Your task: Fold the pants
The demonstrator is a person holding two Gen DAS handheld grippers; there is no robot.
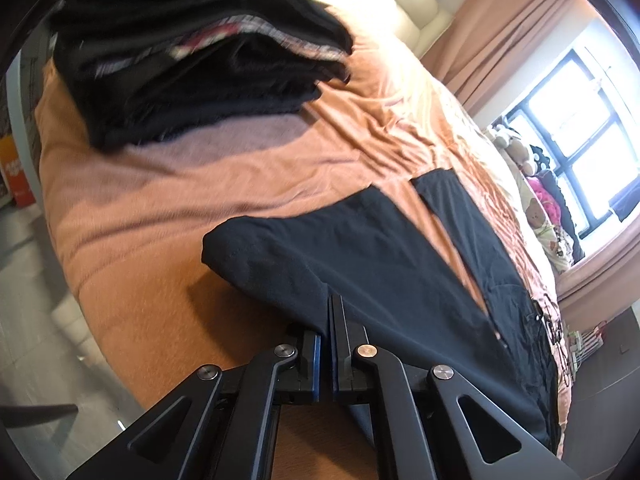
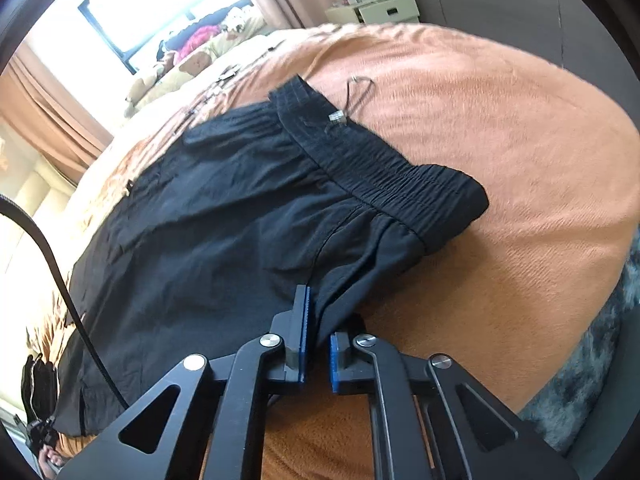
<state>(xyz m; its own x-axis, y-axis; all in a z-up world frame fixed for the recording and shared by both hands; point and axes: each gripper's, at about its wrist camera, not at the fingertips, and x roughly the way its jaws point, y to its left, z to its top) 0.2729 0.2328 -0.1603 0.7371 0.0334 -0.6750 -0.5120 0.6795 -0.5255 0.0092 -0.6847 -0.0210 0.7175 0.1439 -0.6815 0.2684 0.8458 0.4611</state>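
Pants [image 2: 224,216] lie spread on the orange bed cover [image 2: 500,128], legs apart, waistband toward my right side. My left gripper [image 1: 329,332] is pinched nearly closed on a leg's near edge; my right gripper [image 2: 317,320] clamps cloth just below the waistband [image 2: 384,168]. I judge this the first fold: next I lift both edges together and carry this near leg over onto the far one.

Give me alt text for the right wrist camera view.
The right gripper is shut on the near edge of black pants lying on an orange bedspread. Their elastic waistband points toward the far right, and a bright window shows at upper left.
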